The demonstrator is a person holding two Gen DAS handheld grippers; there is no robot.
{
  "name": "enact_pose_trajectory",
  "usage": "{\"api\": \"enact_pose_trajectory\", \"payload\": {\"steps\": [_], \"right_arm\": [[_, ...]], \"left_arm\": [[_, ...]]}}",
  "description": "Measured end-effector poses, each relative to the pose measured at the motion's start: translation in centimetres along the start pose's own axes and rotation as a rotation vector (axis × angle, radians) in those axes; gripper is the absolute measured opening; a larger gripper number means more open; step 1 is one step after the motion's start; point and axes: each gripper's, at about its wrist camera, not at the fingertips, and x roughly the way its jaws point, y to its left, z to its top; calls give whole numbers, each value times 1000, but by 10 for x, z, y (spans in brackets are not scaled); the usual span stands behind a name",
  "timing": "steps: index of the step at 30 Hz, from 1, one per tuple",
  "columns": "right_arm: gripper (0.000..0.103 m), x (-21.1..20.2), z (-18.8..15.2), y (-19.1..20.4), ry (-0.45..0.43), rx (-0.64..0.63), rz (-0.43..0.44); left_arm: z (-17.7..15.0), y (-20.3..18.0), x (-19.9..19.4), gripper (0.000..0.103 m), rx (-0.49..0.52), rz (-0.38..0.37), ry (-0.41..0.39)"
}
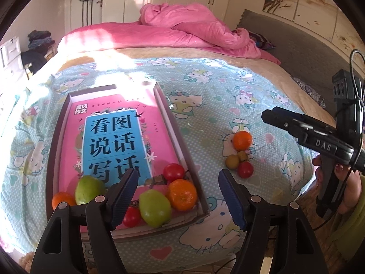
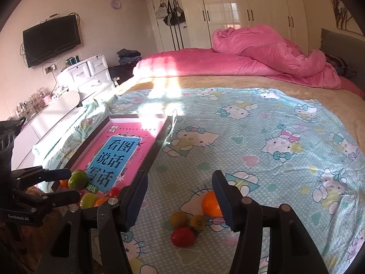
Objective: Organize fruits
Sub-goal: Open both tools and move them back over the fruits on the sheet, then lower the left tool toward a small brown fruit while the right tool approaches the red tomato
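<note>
A shallow box (image 1: 182, 146) lies on the cartoon-cat bedsheet with a pink book (image 1: 114, 137) inside. At its near end sit two oranges (image 1: 182, 194), two green fruits (image 1: 155, 207) and two red tomatoes (image 1: 173, 171). My left gripper (image 1: 178, 172) hovers open over that end with nothing between its pads. To the right on the sheet lie an orange (image 2: 211, 204), two small brownish fruits (image 2: 178, 219) and a red tomato (image 2: 183, 236). My right gripper (image 2: 180, 174) hangs open above them, its right finger hiding part of the orange.
A crumpled pink duvet (image 2: 262, 52) covers the far end of the bed. White drawers (image 2: 86, 75), a wall television (image 2: 51, 40) and a cluttered sideboard stand left of the bed. A person's hand (image 1: 351, 182) holds the right gripper's handle.
</note>
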Motion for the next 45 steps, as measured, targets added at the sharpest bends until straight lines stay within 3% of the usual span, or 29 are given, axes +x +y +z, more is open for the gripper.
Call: {"api": "enact_pose_trajectory", "payload": {"steps": [8, 25, 45], "right_arm": [[58, -11, 1, -27, -17, 67, -39], [58, -21, -23, -38, 26, 69, -59], [58, 18, -64, -3, 216, 14, -11]], "left_arm": [[0, -14, 5, 75, 29, -21, 5], [0, -46, 28, 75, 132, -54, 63], [18, -56, 57, 75, 167, -78, 107]]}}
